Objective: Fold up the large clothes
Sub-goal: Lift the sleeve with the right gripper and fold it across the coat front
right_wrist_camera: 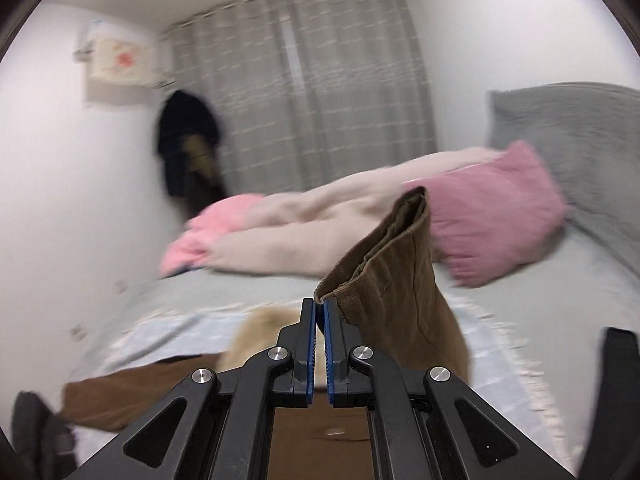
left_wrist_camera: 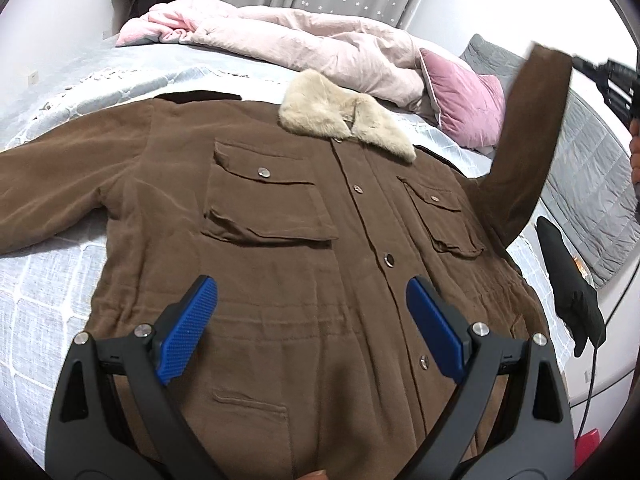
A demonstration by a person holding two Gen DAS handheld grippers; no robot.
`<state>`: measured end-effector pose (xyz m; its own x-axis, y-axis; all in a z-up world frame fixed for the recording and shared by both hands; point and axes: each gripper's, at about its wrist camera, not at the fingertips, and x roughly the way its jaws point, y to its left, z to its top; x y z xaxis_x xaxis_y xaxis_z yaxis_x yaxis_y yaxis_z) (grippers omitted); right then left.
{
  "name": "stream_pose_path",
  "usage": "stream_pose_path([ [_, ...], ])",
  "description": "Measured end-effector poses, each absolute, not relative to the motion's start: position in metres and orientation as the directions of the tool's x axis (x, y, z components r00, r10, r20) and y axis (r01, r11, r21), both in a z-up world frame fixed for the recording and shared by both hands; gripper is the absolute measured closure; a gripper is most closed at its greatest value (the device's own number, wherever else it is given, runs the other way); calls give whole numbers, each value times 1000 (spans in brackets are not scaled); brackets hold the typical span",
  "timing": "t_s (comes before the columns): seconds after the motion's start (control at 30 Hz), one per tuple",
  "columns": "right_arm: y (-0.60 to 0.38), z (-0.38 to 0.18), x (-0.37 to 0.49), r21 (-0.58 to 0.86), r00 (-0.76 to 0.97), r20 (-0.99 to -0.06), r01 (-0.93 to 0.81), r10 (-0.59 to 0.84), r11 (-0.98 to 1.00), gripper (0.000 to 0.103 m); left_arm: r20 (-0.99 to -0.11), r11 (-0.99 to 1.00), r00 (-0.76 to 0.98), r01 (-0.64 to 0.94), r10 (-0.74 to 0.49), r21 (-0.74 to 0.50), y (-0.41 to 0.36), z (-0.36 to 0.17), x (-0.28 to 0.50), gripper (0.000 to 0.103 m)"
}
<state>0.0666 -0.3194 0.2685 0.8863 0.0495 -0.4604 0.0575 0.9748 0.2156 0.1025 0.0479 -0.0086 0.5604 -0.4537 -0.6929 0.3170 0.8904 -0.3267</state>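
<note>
Jacket: a brown jacket [left_wrist_camera: 280, 248] lies front-up and buttoned on the bed [left_wrist_camera: 52, 280], its cream fur collar [left_wrist_camera: 344, 120] at the far end, away from the person.
Long axis: the jacket body runs from the near hem to the collar.
Raised sleeve: the jacket's sleeve [left_wrist_camera: 528, 132] on the right of the collar stands lifted off the bed, cuff uppermost.
Right gripper: the right gripper [right_wrist_camera: 320, 312] is clenched on the cuff edge of that sleeve, blue pads pressed together on the fabric.
Left gripper: the left gripper [left_wrist_camera: 312, 320] hovers over the lower front, below the collar, jaws spread wide and grasping nothing.
Other sleeve: it lies flat, stretched out to the left of the collar.
Nearer hand: the right already has the sleeve.
Likely next: carry the cuff across the chest, toward the collar's left side.
</note>
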Motion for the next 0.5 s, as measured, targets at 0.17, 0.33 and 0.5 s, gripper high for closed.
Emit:
stream_pose_path([
  [0.17, -264, 242, 87, 347, 791, -523, -142, 317, 927, 85, -689, 880, 548, 290, -474, -375, 56, -9, 111, 8],
  [0.33, -283, 222, 79, 311, 803, -545, -73, 241, 948, 55, -679, 859, 526, 297, -512, -418, 53, -11, 121, 8],
  [0.5, -359, 192, 70, 280, 769, -628, 82, 118, 957, 55, -709, 846, 463, 334, -531, -415, 17, -16, 151, 13],
])
